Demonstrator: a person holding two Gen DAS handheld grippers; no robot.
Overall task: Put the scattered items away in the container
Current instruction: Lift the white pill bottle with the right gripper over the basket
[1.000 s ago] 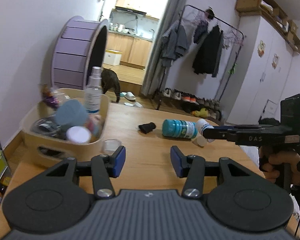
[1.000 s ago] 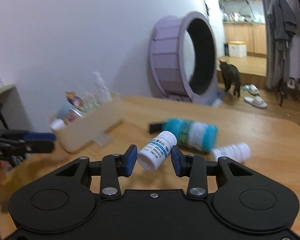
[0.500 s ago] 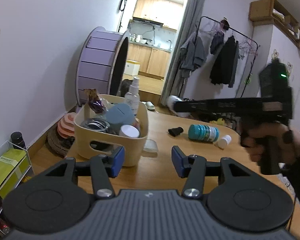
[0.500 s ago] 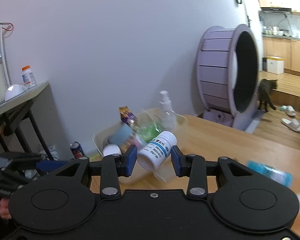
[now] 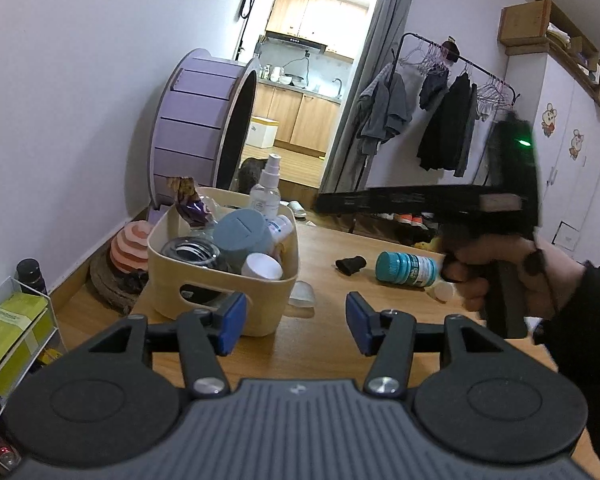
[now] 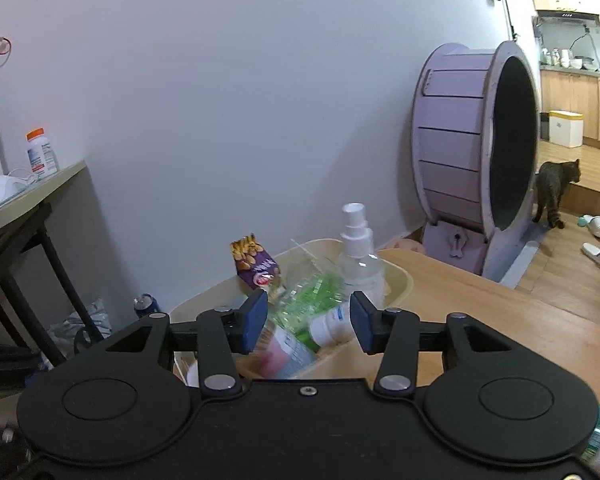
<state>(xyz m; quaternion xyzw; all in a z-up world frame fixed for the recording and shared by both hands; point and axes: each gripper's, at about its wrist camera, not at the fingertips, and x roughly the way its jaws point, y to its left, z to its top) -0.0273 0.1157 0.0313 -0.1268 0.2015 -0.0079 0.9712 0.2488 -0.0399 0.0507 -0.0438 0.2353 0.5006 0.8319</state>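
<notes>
The cream basket [image 5: 224, 280] holds a spray bottle [image 5: 269, 192], a grey-blue lid, a snack packet and jars. My right gripper [image 6: 308, 326] hovers over the basket [image 6: 400, 280], its jaws opening. The white pill bottle [image 6: 328, 326] lies loose below them among the contents, and the pads do not touch it. In the left wrist view that bottle [image 5: 280, 227] rests in the basket under the right gripper [image 5: 320, 202]. My left gripper [image 5: 295, 322] stands open and empty just in front of the basket. A teal bottle [image 5: 406, 268], a small black item [image 5: 350, 263] and a white bottle [image 5: 444, 291] lie on the table.
A clear little cup [image 5: 303, 295] sits by the basket's right side. A purple cat wheel [image 6: 476, 160] stands behind the table, with a cat [image 6: 556, 190] beside it. A wire rack [image 5: 12, 320] is low on the left. A desk [image 6: 28, 196] stands along the wall.
The right gripper carried the white pill bottle left to above the basket and spread its jaws. The bottle dropped out of them into the basket. The left gripper drew back a little.
</notes>
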